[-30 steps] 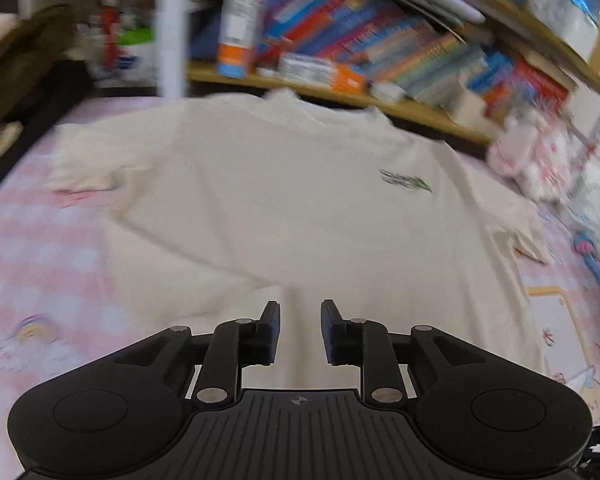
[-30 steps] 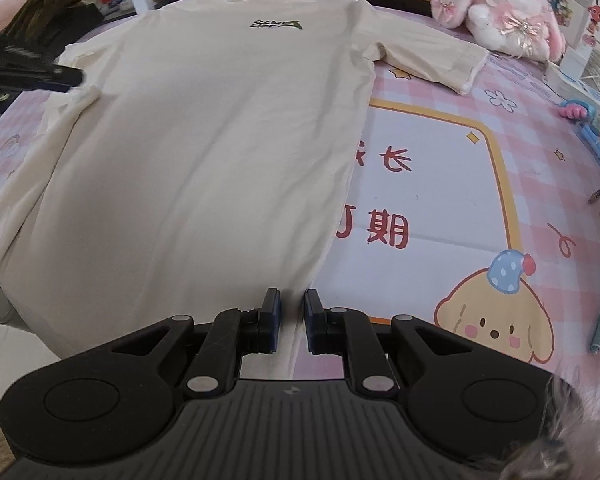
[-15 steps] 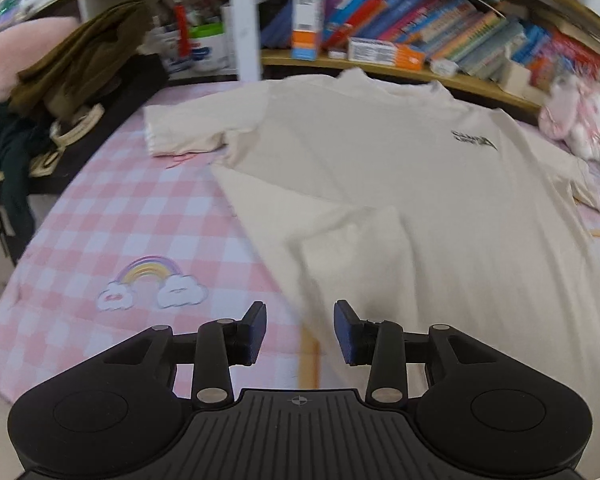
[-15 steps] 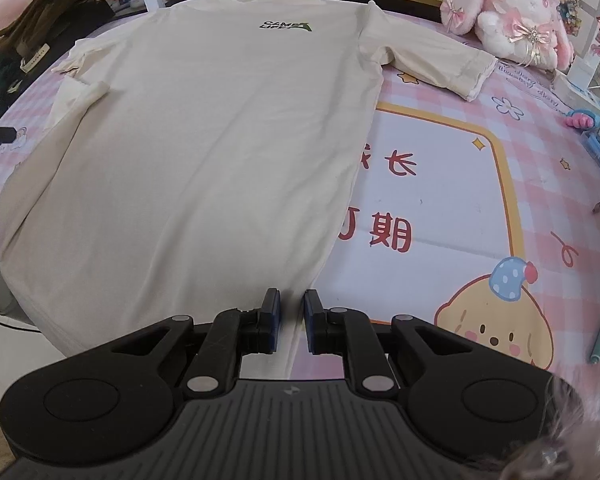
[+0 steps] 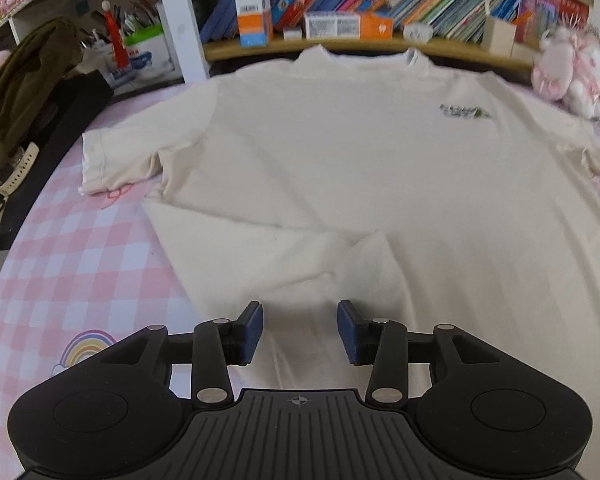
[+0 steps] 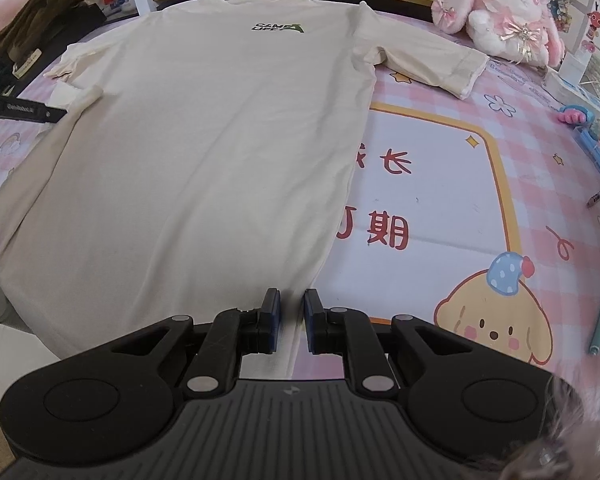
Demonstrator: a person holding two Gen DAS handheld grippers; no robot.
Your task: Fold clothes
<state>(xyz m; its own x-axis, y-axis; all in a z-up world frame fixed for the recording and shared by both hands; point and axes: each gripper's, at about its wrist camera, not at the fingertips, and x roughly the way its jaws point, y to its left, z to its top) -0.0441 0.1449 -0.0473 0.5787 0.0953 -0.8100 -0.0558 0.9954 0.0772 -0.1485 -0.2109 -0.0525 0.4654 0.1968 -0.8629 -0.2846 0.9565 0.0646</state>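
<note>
A cream T-shirt [image 6: 204, 152] with a small green chest logo [image 6: 278, 28] lies face up on the pink checked table cover [image 5: 84, 248]. Its collar points toward the bookshelf. My left gripper [image 5: 300, 328] hangs low over the shirt's left side, where a flap of cloth [image 5: 312, 256] is folded inward. Its jaws are opening, and cloth lies under the gap with no pad pressing on it. One of its fingers [image 6: 28, 111] shows at the shirt's left edge in the right wrist view. My right gripper [image 6: 291, 326] is shut on the shirt's bottom right hem corner.
A bookshelf [image 5: 380, 40] with boxes and books runs along the far edge. A pink plush rabbit [image 6: 500, 16] sits at the far right. Dark clothes [image 5: 24, 80] are piled at the left. Pens and a blue toy [image 6: 592, 136] lie along the right side of the printed mat [image 6: 428, 200].
The left gripper's jaws have widened. It has sunk toward the shirt's left side and swung to face the collar. The right gripper and the hem it holds have stayed still.
</note>
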